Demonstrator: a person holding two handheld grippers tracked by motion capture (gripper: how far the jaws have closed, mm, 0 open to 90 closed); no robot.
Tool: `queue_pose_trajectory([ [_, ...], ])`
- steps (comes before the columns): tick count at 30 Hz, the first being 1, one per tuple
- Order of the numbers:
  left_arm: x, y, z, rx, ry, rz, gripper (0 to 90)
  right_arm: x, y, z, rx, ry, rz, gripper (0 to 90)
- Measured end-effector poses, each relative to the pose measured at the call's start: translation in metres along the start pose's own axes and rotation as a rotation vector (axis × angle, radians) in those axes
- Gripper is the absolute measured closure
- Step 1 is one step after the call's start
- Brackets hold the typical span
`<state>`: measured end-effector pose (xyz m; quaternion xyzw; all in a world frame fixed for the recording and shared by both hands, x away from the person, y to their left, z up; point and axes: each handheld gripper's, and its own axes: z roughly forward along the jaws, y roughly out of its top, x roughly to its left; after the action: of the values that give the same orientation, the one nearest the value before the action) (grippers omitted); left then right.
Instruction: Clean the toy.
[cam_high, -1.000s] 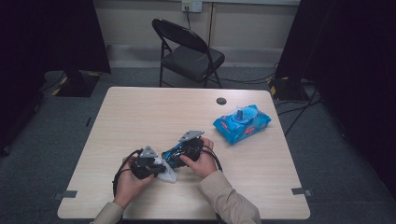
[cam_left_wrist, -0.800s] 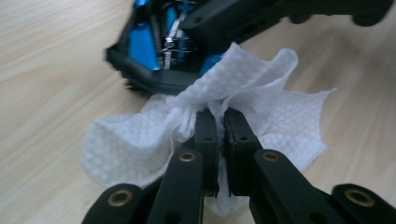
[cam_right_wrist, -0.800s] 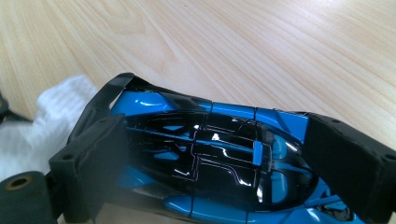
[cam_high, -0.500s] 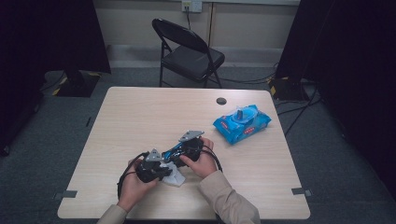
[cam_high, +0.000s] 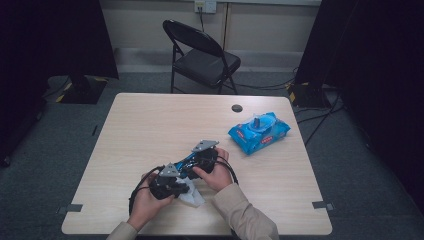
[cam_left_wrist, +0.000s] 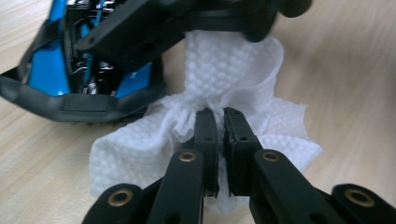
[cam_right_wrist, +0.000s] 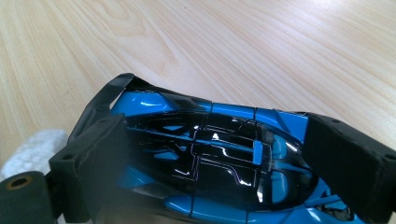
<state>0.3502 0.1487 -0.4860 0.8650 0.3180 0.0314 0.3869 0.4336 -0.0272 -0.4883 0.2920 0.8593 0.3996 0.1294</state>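
Wipe (cam_left_wrist: 233, 70) clenched in left fingers (cam_left_wrist: 219, 122); right fingers (cam_right_wrist: 210, 154) grasp blue toy car (cam_right_wrist: 210, 154); wipes pack (cam_high: 259, 132) well apart.

A blue wipes pack (cam_high: 259, 132) lies on the table (cam_high: 150, 120) near its right edge, lid flap raised. A small dark round disc (cam_high: 237, 108) sits close to the far edge. A black folding chair (cam_high: 200, 55) stands beyond the far edge.

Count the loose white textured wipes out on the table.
1: a white textured wipe pinched in the left gripper, beside the blue-and-black toy car the right gripper holds. More may sit inside the blue wipes pack.
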Motion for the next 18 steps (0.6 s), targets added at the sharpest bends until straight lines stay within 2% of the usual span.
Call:
queue_pose_trajectory([
  [4, -0.002, 0.001, -0.012, -0.003, 0.003, 0.012, 85.4, 0.0, 0.001, 0.0, 0.003, -0.001, -0.001, 6.9],
  [5, -0.001, 0.002, -0.016, 0.006, 0.02, 0.007, 85.5, 0.0, 0.0, 0.0, 0.002, -0.001, -0.001, 6.9],
  [8, 0.006, 0.001, -0.031, -0.012, 0.033, -0.01, 85.5, 0.0, 0.0, 0.0, 0.001, -0.001, -0.001, 7.0],
  [14, 0.035, -0.005, -0.062, -0.063, 0.104, -0.065, 85.5, 0.0, 0.0, 0.0, -0.001, -0.002, 0.002, 7.0],
  [18, 0.054, -0.008, -0.071, -0.082, 0.16, -0.105, 85.5, 0.0, 0.0, 0.0, 0.0, -0.001, 0.001, 7.0],
])
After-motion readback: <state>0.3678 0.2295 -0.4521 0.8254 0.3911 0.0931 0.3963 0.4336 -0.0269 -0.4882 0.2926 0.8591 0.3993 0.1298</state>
